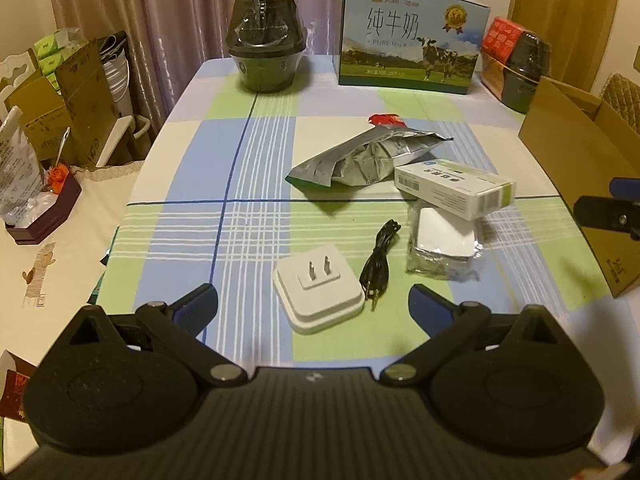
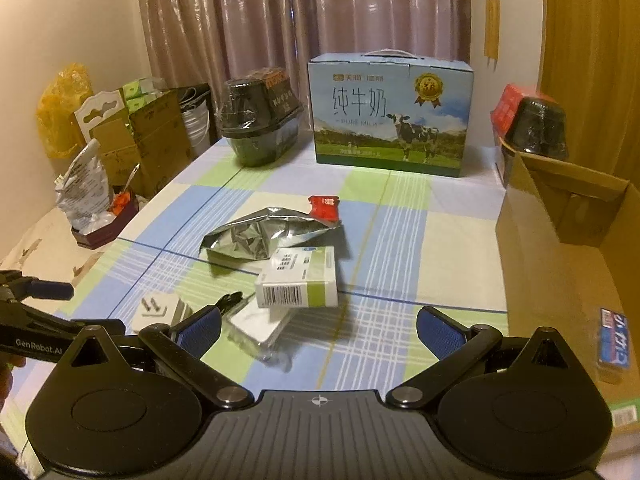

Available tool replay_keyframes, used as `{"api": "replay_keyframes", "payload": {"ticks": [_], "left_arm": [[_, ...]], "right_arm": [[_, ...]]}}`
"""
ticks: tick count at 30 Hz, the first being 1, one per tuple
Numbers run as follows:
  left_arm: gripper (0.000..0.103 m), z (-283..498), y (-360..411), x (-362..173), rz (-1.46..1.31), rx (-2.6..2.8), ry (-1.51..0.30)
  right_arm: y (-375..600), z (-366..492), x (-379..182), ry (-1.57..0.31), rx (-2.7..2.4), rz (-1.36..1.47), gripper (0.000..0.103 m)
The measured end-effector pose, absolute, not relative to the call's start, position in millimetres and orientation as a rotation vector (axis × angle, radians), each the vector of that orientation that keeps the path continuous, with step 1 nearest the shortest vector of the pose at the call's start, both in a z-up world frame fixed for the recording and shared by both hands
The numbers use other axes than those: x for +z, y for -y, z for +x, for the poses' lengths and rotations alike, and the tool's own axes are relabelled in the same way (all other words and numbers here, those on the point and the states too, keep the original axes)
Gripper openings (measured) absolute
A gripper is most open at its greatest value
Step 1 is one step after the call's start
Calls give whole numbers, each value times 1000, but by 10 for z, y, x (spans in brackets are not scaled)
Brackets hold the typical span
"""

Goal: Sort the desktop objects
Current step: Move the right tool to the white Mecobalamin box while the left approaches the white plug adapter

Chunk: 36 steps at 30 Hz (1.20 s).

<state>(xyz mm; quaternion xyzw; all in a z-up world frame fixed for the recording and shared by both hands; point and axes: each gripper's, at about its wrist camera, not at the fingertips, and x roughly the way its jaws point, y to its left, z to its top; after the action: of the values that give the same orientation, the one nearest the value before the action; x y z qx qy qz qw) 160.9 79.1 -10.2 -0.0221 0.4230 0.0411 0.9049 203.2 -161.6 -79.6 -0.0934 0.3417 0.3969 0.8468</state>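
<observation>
White hard-plastic plug adapter point(image 1: 318, 296) lies prongs-up, near the left gripper point(image 1: 314, 308), whose claw gapes wide and empty; probably light, rigid, slippery: pinch its flat sides. Right gripper point(image 2: 318, 330) likewise wide.

Plug adapter point(image 1: 318, 298) left of cable point(image 1: 378, 262), medicine box point(image 1: 454, 186) atop wrapped packet point(image 1: 442, 242).
</observation>
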Motion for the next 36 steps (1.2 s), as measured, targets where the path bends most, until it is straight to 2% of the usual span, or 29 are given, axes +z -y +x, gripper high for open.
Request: {"api": "replay_keyframes", "payload": {"ticks": [17, 30, 36], "left_arm": [[92, 2051, -797, -571, -96, 99, -912], [92, 2067, -873, -645, -89, 119, -934], [86, 2072, -910, -685, -109, 125, -944]], "right_arm": [[1282, 2403, -1164, -754, 875, -176, 101], [962, 2503, -1347, -767, 914, -244, 101], [890, 2544, -1424, -776, 908, -256, 101]]}}
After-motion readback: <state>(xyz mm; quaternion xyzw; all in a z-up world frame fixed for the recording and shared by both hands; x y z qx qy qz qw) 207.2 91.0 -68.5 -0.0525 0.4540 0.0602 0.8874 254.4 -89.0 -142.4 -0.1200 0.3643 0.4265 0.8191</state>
